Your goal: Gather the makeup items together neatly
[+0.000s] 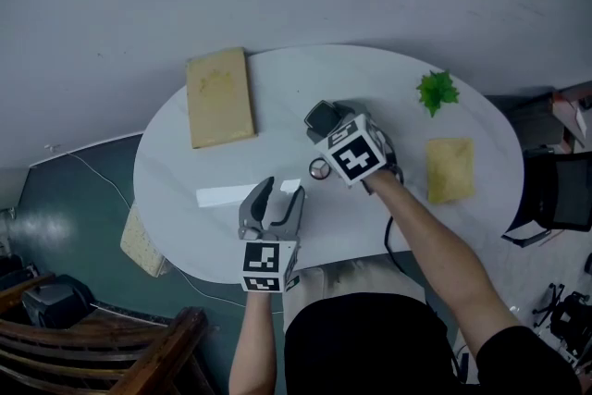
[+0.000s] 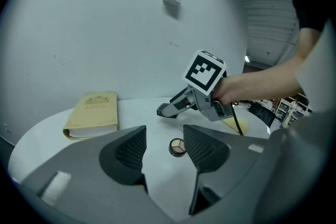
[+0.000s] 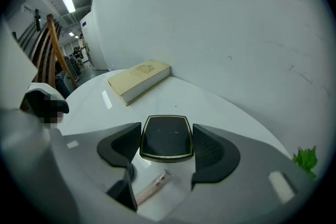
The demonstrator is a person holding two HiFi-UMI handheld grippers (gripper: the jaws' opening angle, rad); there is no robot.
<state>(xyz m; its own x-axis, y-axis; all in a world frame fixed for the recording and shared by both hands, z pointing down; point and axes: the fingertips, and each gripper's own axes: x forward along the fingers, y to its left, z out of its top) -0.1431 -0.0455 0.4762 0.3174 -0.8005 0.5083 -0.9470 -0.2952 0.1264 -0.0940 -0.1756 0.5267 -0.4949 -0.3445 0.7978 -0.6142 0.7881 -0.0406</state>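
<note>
White round table [image 1: 277, 97], grey wall behind. Compact [image 3: 165, 131] sits clamped between your right gripper's [image 3: 167, 143] jaws over mid-table, apparently lifted. Step in hand: carrying it toward the others. Next, set it down beside the pot [image 2: 177, 147] and tube [image 3: 152, 186] (flat, gently). Left gripper [image 2: 164, 145] hangs agape, empty, pot just ahead. Tube's near end hidden behind a jaw; print unreadable.
</note>
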